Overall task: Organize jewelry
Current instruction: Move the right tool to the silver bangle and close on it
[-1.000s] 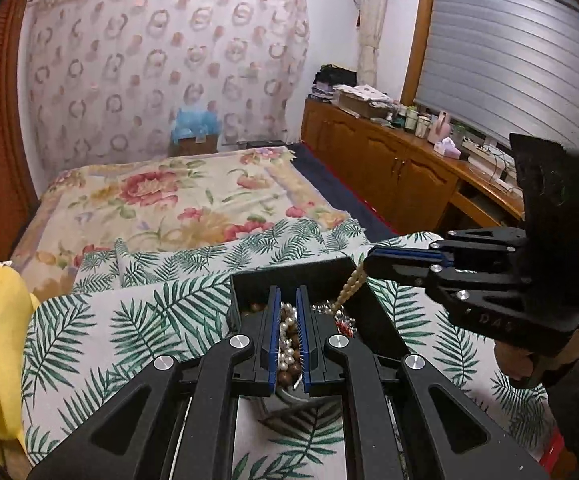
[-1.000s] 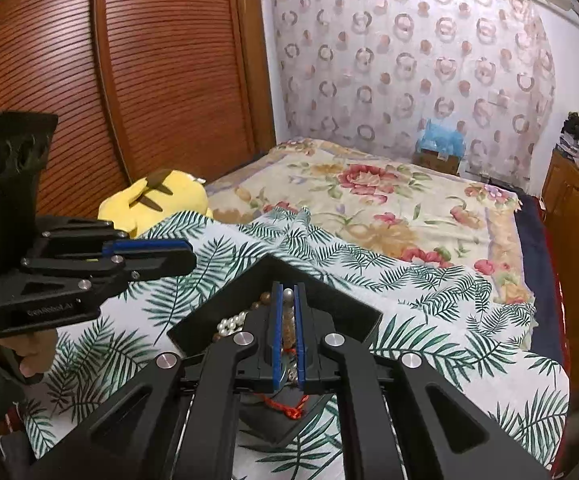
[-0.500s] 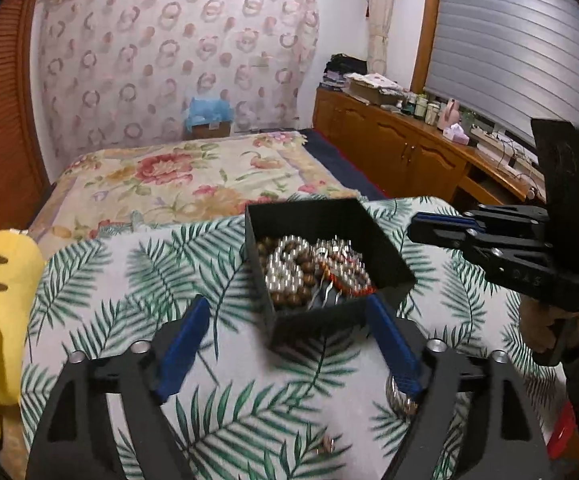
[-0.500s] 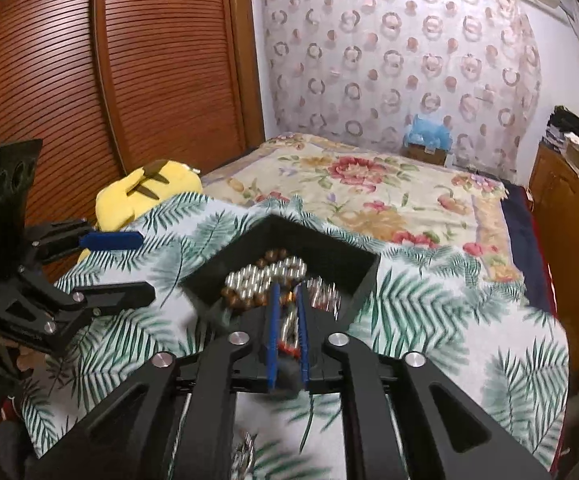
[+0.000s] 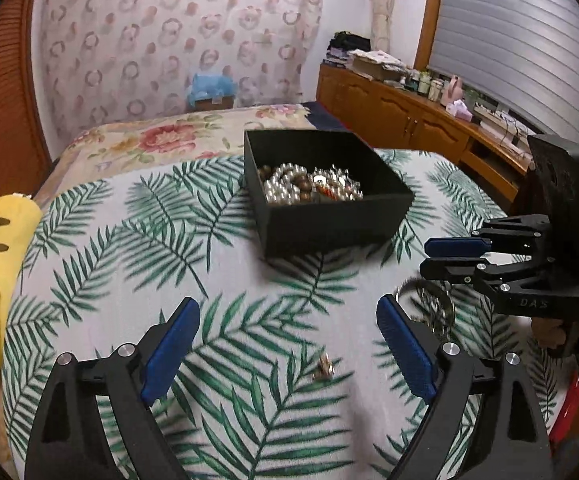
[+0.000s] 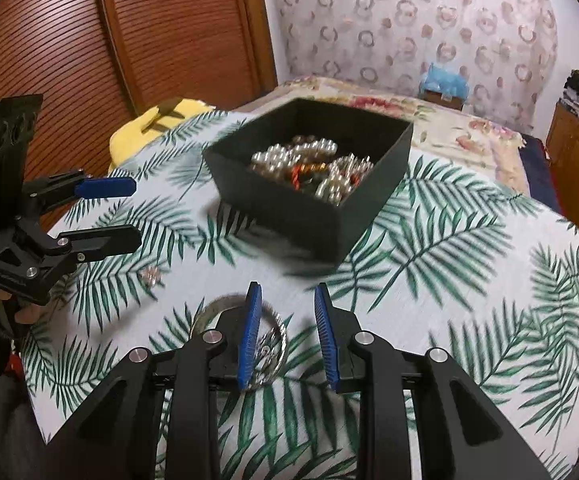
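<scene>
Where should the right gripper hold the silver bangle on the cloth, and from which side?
Grip the silver bangle across its thin rim, coming from above. It lies flat on the leaf-print cloth, so only the rim offers an edge; the right gripper hovers open over it.

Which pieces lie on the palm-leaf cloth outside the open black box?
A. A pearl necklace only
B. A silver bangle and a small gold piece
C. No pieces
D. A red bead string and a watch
B: the silver bangle lies under the open right gripper, and the small gold piece lies on the palm-leaf cloth, apart from the open black box.
</scene>
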`<control>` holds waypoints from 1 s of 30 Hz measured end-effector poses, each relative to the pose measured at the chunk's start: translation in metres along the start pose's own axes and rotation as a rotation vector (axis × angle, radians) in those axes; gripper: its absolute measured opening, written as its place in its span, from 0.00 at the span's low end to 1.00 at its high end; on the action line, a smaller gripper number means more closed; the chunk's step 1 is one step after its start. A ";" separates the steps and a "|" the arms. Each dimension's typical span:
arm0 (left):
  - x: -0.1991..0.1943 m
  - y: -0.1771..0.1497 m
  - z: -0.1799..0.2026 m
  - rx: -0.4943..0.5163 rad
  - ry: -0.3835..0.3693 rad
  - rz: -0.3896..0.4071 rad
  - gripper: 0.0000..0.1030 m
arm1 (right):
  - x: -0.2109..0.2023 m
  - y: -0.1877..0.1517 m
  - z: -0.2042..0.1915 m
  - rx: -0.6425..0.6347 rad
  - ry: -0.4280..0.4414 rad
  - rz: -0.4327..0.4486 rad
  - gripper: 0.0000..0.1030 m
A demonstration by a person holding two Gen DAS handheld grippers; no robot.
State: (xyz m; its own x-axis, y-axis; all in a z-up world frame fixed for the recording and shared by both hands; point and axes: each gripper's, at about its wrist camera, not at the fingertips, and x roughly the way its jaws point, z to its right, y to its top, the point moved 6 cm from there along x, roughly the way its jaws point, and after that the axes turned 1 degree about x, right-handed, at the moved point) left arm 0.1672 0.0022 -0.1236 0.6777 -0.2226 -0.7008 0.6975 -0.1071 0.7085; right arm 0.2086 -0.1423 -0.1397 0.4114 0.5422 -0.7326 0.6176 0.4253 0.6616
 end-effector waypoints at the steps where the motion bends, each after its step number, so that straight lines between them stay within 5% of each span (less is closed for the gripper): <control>1: 0.000 -0.003 0.001 0.000 -0.001 -0.007 0.84 | 0.002 -0.003 -0.001 0.001 0.003 -0.008 0.29; 9: -0.003 -0.019 0.008 0.012 -0.018 -0.034 0.85 | 0.008 -0.015 -0.006 -0.009 -0.006 -0.046 0.18; 12: -0.006 -0.024 0.014 0.018 -0.021 -0.038 0.85 | 0.007 -0.015 -0.003 -0.004 -0.004 -0.045 0.07; 30: -0.006 -0.034 0.050 0.057 -0.065 -0.074 0.85 | -0.042 -0.002 -0.007 0.019 -0.072 0.114 0.05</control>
State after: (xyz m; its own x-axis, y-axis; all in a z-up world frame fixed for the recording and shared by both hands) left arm 0.1279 -0.0411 -0.1399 0.6069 -0.2746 -0.7459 0.7294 -0.1804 0.6599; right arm 0.1853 -0.1616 -0.1090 0.5260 0.5330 -0.6627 0.5763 0.3497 0.7387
